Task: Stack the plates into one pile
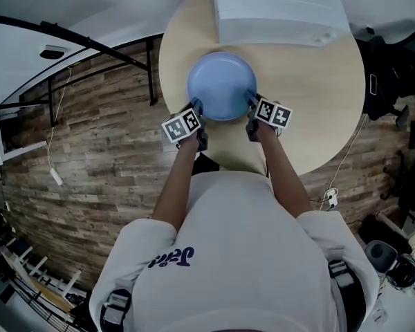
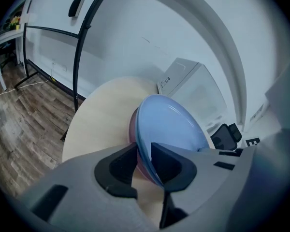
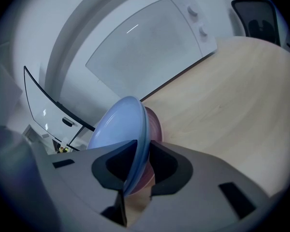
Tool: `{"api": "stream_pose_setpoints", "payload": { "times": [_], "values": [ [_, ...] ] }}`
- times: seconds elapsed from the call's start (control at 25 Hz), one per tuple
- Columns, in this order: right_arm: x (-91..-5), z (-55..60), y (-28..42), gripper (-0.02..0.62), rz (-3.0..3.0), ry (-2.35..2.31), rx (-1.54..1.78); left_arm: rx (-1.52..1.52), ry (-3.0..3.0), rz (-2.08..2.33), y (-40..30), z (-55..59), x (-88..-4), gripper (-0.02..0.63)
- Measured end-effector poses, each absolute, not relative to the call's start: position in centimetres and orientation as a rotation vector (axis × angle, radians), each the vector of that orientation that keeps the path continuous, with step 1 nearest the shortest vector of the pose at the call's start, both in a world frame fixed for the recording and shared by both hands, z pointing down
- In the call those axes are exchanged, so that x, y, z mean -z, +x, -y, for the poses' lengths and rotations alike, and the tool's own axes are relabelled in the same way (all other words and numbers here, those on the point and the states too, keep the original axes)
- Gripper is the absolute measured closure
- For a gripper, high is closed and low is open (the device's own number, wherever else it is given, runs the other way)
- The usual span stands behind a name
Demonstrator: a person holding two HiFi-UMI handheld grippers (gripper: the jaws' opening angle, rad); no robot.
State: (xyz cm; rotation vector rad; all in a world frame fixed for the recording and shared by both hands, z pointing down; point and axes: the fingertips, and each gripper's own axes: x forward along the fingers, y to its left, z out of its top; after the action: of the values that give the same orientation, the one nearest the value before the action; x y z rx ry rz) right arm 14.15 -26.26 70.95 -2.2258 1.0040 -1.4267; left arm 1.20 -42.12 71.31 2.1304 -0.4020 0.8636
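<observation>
Holding blue plate (image 1: 221, 85) at opp. rims w/ left tool (image 1: 196, 106) and right tool (image 1: 251, 102), both narrow, clamped on edge. Lies straight over pink plate (image 2: 132, 127) mid counter (image 1: 311, 116), centred btw tools; prob. only needs release.

Blue plate (image 1: 221, 85) stacked atop pink plate (image 3: 155, 123).

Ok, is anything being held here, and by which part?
The blue plate, by its rim: the left gripper clamps its left edge, the right gripper its right edge. A pink plate lies against its underside; whether that is gripped too cannot be told.
</observation>
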Motion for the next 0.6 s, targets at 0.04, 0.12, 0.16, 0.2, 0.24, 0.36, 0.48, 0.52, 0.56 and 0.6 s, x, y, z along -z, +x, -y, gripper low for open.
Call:
{"api": "stream_pose_setpoints", "payload": {
  "times": [0.04,0.12,0.16,0.2,0.24,0.36,0.48,0.52,0.56,0.6],
  "values": [
    [-71.0,26.5,14.4,0.519,-1.006,-2.234,1.427,-0.866,2.133,0.402,1.4,42.3,-71.4,0.528],
    [-71.2,26.8,14.9,0.520,-1.013,-2.252,1.429,-0.880,2.155,0.401,1.9,42.5,-71.7,0.525],
    [-71.3,26.8,15.1,0.518,-1.017,-2.261,1.431,-0.889,2.169,0.399,2.1,42.5,-71.8,0.523],
    [-71.4,26.8,15.3,0.518,-1.019,-2.271,1.435,-0.898,2.182,0.397,2.3,42.5,-71.9,0.521],
    [-71.5,26.7,15.5,0.518,-1.019,-2.281,1.440,-0.905,2.194,0.396,2.5,42.5,-71.9,0.518],
    [-72.0,26.4,15.8,0.515,-1.006,-2.307,1.453,-0.911,2.212,0.388,2.9,42.3,-72.2,0.513],
    [-72.0,26.8,15.8,0.487,-1.037,-2.303,1.431,-0.927,2.236,0.385,3.1,42.3,-72.3,0.493],
    [-71.9,27.0,15.8,0.465,-1.066,-2.304,1.418,-0.923,2.245,0.382,3.2,42.3,-72.3,0.484],
    [-71.8,27.3,15.8,0.441,-1.093,-2.311,1.408,-0.916,2.257,0.375,3.4,42.1,-72.4,0.473],
    [-71.7,27.5,15.8,0.417,-1.116,-2.321,1.403,-0.910,2.270,0.365,3.6,42.0,-72.4,0.452]
  ]
}}
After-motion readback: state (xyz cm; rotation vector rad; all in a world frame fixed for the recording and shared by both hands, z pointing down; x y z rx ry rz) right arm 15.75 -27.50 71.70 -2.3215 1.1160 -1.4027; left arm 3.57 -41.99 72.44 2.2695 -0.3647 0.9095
